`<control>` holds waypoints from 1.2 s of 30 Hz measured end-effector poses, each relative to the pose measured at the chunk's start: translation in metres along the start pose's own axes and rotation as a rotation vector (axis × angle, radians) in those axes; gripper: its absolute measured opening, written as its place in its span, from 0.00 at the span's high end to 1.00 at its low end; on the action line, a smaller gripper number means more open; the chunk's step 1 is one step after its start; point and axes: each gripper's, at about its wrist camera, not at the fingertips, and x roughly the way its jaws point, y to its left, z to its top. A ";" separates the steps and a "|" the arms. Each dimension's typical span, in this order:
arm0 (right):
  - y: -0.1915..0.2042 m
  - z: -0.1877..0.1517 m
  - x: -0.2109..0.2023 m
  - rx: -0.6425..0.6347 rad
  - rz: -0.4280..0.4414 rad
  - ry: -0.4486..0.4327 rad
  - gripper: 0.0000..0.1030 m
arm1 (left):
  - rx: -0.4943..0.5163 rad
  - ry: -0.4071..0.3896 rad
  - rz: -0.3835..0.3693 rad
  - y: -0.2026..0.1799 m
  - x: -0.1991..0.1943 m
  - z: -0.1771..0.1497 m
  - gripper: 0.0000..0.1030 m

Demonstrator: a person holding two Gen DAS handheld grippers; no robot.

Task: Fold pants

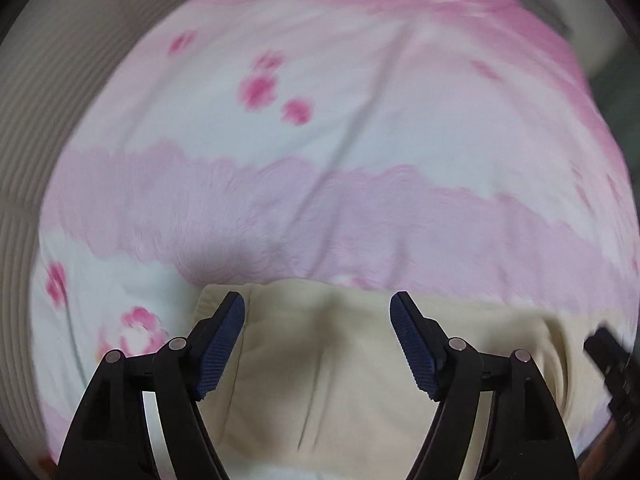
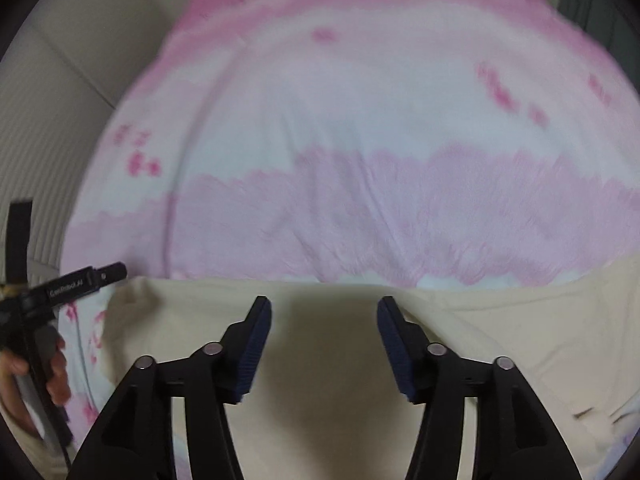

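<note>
Surface: a bed covered by a pink and white floral sheet (image 1: 320, 152), with wavy pink bands and scattered darker pink blossoms; both views are somewhat blurred.
Pants: cream-coloured pants (image 1: 328, 360) lie flat on the sheet at the near edge of the bed, their far edge running straight across under both sets of tongs; a faint crease runs down the cloth in the left wrist view.
Left gripper (image 1: 318, 344): jaws released and standing wide apart, pointing steeply down over the cream cloth; nothing is pinched between the blue pads (image 1: 222, 344), and the cloth shows plainly in the gap.
Right gripper (image 2: 324, 348): likewise released, jaws parted above the pants, the cloth lying loose beneath them with no fold caught.
Person: a hand (image 2: 24, 372) grips the left gripper's handle at the left edge of the right wrist view.
Beyond the bed: a pale ribbed wall (image 1: 36, 120) beside its left edge.
</note>
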 end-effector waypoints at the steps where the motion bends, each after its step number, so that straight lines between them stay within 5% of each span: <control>1: 0.004 -0.004 -0.017 -0.018 0.001 -0.033 0.38 | 0.061 -0.024 -0.009 -0.009 -0.015 -0.008 0.28; 9: -0.002 -0.073 -0.141 -0.058 -0.066 -0.183 0.32 | 0.415 -0.210 -0.137 -0.086 -0.113 -0.098 0.27; 18: -0.080 -0.183 -0.216 0.091 -0.240 -0.186 0.32 | 0.593 -0.174 -0.264 -0.203 -0.144 -0.219 0.27; 23: -0.162 -0.245 -0.233 0.166 -0.307 -0.124 0.32 | 0.565 -0.101 -0.302 -0.272 -0.135 -0.279 0.27; 27: -0.233 -0.285 -0.235 0.186 -0.283 -0.050 0.32 | 0.490 -0.014 -0.262 -0.320 -0.111 -0.320 0.27; 36: -0.332 -0.338 -0.188 0.121 -0.236 0.192 0.32 | 0.462 0.074 -0.181 -0.386 -0.072 -0.365 0.27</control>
